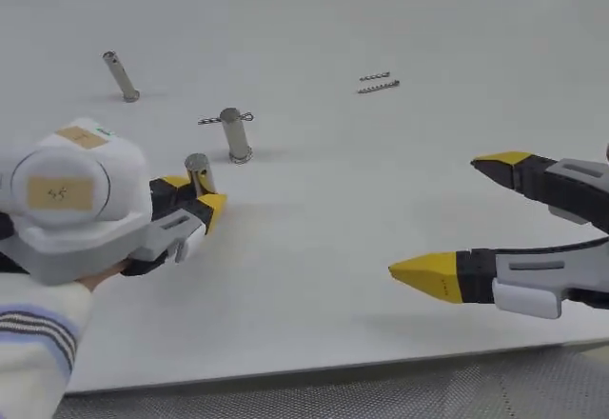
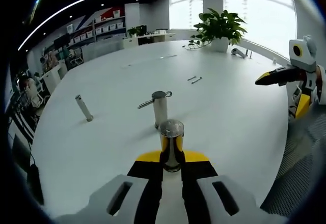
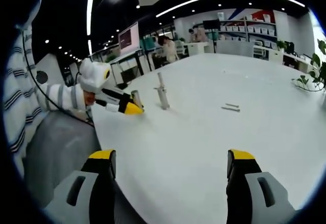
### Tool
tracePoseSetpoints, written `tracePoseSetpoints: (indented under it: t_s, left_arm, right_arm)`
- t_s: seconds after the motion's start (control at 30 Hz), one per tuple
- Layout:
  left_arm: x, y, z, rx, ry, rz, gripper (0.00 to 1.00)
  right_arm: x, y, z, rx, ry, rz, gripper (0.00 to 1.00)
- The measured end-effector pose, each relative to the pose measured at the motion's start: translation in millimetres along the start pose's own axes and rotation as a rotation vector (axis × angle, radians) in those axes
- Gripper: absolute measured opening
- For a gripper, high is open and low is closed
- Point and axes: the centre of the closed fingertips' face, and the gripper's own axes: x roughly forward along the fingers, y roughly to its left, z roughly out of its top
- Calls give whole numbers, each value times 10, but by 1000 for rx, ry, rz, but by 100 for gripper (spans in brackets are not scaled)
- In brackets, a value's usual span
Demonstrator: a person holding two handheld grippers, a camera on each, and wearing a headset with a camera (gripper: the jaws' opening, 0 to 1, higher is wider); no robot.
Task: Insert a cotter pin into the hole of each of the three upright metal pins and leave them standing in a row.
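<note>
Left gripper (image 1: 194, 193) pinches our upright pin (image 1: 198, 166); our wide-open, empty right gripper (image 1: 434, 216) sits closer to the cotter pins (image 1: 379, 82), crosswise at upper right.

The pin (image 2: 171, 143) held in the left gripper (image 2: 171, 159) is polished, mirror-bright steel; the jaws look matt yellow-and-black plastic. Under them the table (image 1: 314, 248) is smooth white, barely glossy.
</note>
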Motion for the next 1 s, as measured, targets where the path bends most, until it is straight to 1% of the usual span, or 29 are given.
tracePoseSetpoints:
  t_s: [0.07, 0.17, 0.33, 0.4, 0.47, 0.5, 0.57, 0.6, 0.67, 0.7, 0.77, 0.93, 1.0]
  left_arm:
    - [12, 5, -20, 1, 5, 23, 11]
    - [16, 22, -51, -38, 12, 54, 11]
    - [33, 23, -86, -74, 24, 77, 11]
    - [35, 30, -90, -70, 25, 91, 11]
    - [34, 48, -92, -100, 22, 110, 11]
    - [34, 57, -96, -116, 21, 120, 11]
    - [37, 84, -108, -112, 28, 142, 11]
    - [32, 111, -134, -128, 41, 171, 11]
    - [42, 106, -169, -172, 48, 174, 11]
    - [42, 120, -145, -166, 31, 181, 11]
    - [35, 120, -154, -161, 37, 187, 11]
    - [46, 131, -145, -185, 26, 205, 11]
    - [46, 124, -145, -181, 27, 205, 11]
  right_arm:
    - [4, -4, 6, -6, 3, 6, 91]
    - [5, -4, 20, -12, 3, 15, 91]
    - [3, -16, 30, -15, 2, 23, 91]
    - [2, -11, 24, -18, 7, 29, 91]
    - [-1, -4, 24, -29, 7, 34, 91]
    - [-2, 0, 22, -29, 8, 35, 91]
    - [-1, 5, 21, -29, 8, 39, 91]
    - [2, 3, 19, -29, 9, 39, 91]
    - [7, -6, 12, -28, 13, 36, 91]
    - [8, -9, 11, -27, 13, 35, 91]
    - [7, -13, 17, -24, 10, 33, 91]
    - [4, -9, 4, -25, 15, 35, 91]
    - [6, -6, 5, -22, 14, 35, 91]
